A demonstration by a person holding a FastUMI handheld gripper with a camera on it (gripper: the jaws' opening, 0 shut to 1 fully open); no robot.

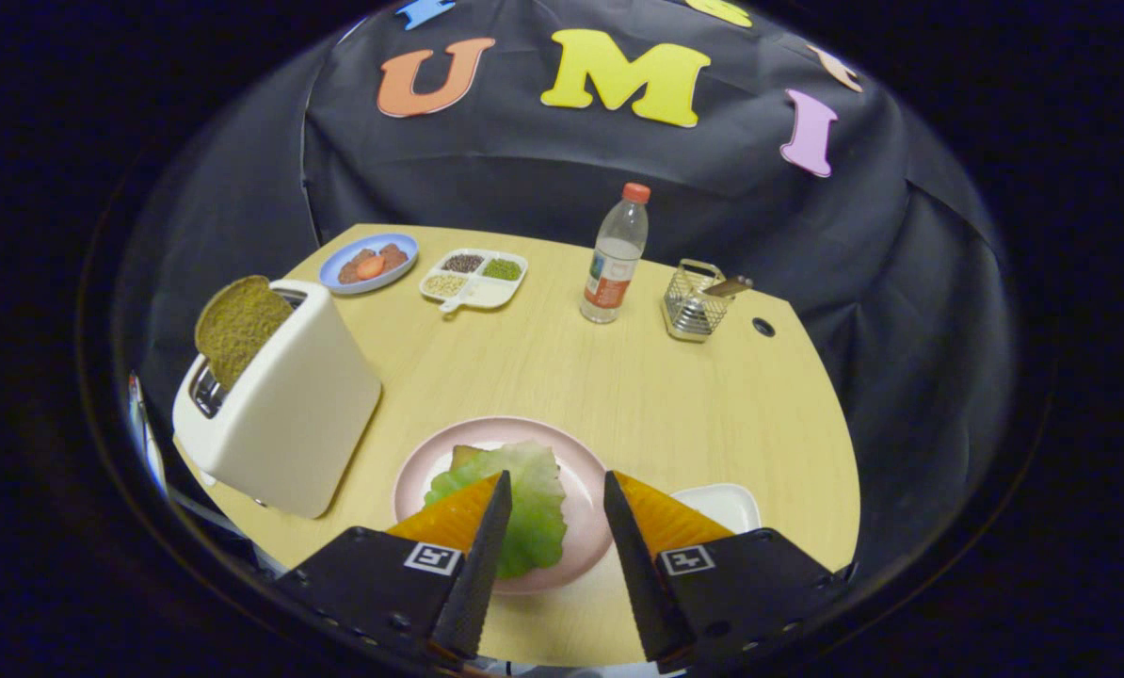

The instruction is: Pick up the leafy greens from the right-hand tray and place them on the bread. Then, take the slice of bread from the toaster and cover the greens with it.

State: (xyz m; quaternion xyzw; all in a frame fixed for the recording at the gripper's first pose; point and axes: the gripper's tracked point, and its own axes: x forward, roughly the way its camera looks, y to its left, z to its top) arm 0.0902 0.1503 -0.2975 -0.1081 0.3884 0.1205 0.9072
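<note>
The pale wooden worktop (562, 377) carries everything. On its left side stands a white toaster (284, 414), tilted in this view, with a brown slice of bread (238, 325) sticking up out of its slot. Near the middle, close in, sits a pink plate (586, 476); on it lie the leafy greens (534, 504), covering another piece of bread (465, 456) of which only a corner peeks out at the far left edge of the leaves. The claw (555, 482) hangs above the near side of the plate, its fingers spread apart and gripping nothing, with the greens showing between and under them. Just right of the plate, partly behind the right finger, is a white tray (724, 504). At the far side stand a water bottle (614, 259) with a red cap, a wire basket (696, 303) to its right, a white divided dish (474, 276) of grains to its left, and a blue plate (369, 263) of food further left.
</note>
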